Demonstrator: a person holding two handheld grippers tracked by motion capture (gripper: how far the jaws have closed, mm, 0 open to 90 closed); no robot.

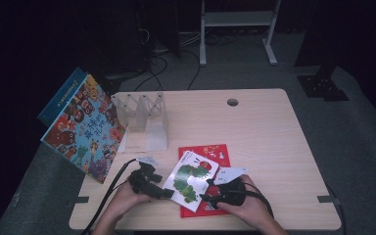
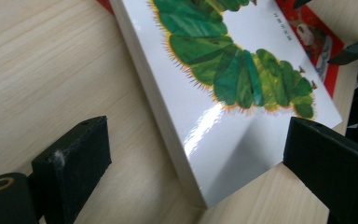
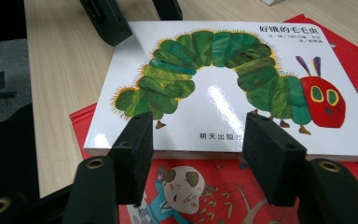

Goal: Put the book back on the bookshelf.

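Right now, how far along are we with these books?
Looks done: one colourful book leans beside the clear rack. In hand: the caterpillar book lies on the red book, with the left gripper and right gripper open at its edges, not gripping. Left, probably: both books still need racking.

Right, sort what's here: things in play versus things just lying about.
In play:
caterpillar book
red book beneath it
left gripper
right gripper

Lying about:
clear rack
colourful book leaning off the table's left edge
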